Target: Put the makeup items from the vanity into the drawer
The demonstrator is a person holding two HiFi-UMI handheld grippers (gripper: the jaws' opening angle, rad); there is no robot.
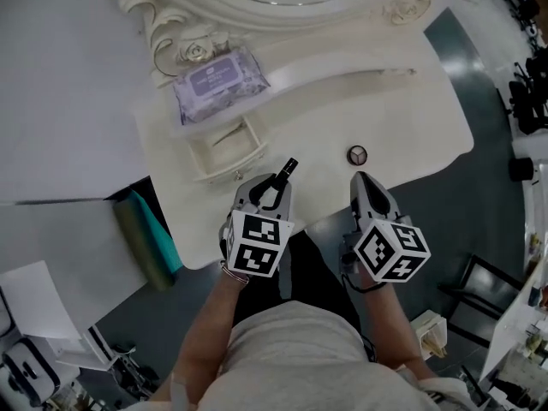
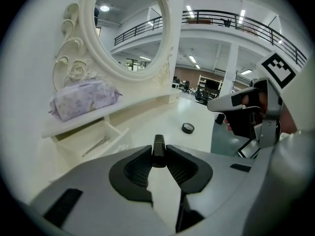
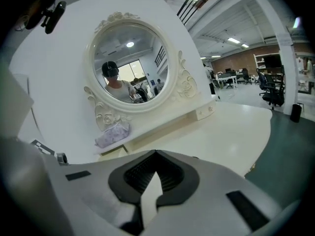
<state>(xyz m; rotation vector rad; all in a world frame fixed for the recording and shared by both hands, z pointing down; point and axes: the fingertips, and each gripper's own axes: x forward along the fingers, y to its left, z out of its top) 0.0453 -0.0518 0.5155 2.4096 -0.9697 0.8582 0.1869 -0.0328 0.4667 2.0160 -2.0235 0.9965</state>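
We find the left tool [image 1: 276,187] pinching a slim black stick [image 1: 289,168], right tool [image 1: 359,179] pressed together (empty). A round pot [image 1: 357,155] sits on the bench [image 1: 402,110] near the open drawer [image 1: 224,168].

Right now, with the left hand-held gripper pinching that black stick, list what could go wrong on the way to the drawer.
1. The left hand-held gripper pinches the black stick only at the jaw tips, so it may pivot or slip.
2. The drawer sits under the shelf holding the wipes pack; the stick could catch that shelf edge.
3. The round compact lies close ahead of the shut right hand-held gripper and might get knocked.
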